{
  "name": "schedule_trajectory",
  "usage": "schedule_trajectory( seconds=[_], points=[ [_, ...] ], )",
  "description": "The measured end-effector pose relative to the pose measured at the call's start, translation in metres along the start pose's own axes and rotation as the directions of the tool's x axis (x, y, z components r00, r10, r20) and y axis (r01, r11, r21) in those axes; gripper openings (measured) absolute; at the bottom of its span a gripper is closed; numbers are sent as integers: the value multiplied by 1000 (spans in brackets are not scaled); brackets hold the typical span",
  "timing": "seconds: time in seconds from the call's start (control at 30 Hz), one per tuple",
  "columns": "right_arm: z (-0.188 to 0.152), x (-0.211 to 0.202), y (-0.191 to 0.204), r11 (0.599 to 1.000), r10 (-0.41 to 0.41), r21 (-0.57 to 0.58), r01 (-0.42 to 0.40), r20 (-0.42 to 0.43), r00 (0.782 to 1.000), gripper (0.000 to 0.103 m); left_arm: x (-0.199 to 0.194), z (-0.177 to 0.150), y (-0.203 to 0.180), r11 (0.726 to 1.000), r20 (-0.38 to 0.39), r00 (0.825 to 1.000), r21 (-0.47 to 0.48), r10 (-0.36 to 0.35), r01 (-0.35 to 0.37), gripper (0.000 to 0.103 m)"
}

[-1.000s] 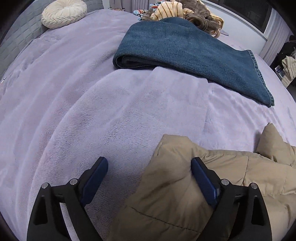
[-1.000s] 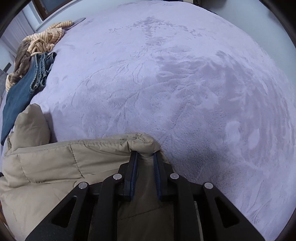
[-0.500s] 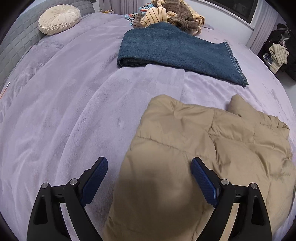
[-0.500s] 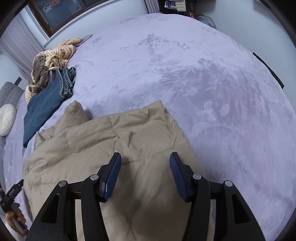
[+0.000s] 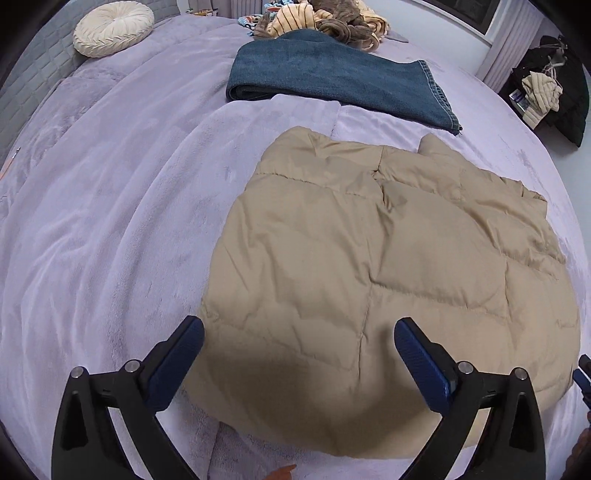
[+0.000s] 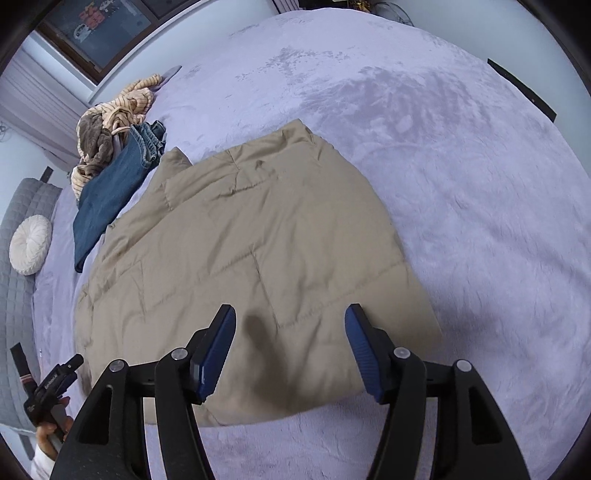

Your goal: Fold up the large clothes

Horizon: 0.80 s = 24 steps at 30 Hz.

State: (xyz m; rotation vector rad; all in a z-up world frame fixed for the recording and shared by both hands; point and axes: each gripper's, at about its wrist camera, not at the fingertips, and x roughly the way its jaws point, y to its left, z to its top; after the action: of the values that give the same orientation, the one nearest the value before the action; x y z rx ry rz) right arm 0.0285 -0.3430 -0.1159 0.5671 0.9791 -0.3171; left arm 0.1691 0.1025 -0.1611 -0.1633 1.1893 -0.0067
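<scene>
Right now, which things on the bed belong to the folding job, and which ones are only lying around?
Belongs to the job:
- tan puffer jacket, lying flat on the bed
- left gripper and right gripper, jaws open above it, holding nothing

Only lying around:
- folded jeans
- pile of striped and brown clothes
- round cream cushion

The left gripper (image 5: 299,354) points steeply down with its jaws spread wide, having just opened further, and nothing is between them. The right gripper (image 6: 290,345) also tilts downward, jaws apart after just opening, gripping nothing. A hand (image 6: 51,430) shows at the right view's lower left.
</scene>
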Motion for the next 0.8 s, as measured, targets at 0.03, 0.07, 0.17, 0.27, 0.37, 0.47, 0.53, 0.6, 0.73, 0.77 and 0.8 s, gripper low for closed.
schedule_trajectory(
  seconds=[0.03,0.07,0.17,0.27,0.37,0.47,0.53,0.6,0.73,0.77,0.8],
  points=[
    [-5,-2,-3,1000,1,10,-1,-3,1000,66,0,-2,-1,1000,-4,1000,3,0,0,103],
    [-9,-3,-6,1000,1,18,-1,-5,1000,67,-1,-5,-1,1000,-9,1000,6,0,0,103],
    [-18,-6,-13,999,4,42,-3,-13,1000,67,-4,-12,-2,1000,-21,1000,7,-5,5,103],
    [-25,-6,-17,998,25,65,-23,-28,999,68,-6,-19,0,1000,-42,999,-1,-22,22,103],
    [-31,-4,-18,995,70,75,-67,-40,997,81,-8,-34,3,999,-63,997,-14,-47,47,103],
    [-36,0,-21,990,106,101,-100,-50,993,82,-7,-50,11,997,-76,995,-57,-65,60,103],
    [-38,4,-25,985,122,129,-114,-59,991,82,-4,-58,18,992,-91,992,-100,-90,81,103],
    [-39,8,-30,978,142,160,-130,-63,988,82,2,-64,24,983,-116,985,-144,-130,113,103],
    [-39,14,-34,966,180,198,-166,-59,982,82,8,-68,31,958,-113,969,-213,-218,190,103],
    [-38,17,-35,962,193,208,-177,-62,979,82,9,-69,31,952,-108,965,-225,-238,209,103],
    [-38,20,-36,956,210,221,-191,-65,976,82,9,-69,31,943,-101,960,-239,-260,230,103]
  ],
)
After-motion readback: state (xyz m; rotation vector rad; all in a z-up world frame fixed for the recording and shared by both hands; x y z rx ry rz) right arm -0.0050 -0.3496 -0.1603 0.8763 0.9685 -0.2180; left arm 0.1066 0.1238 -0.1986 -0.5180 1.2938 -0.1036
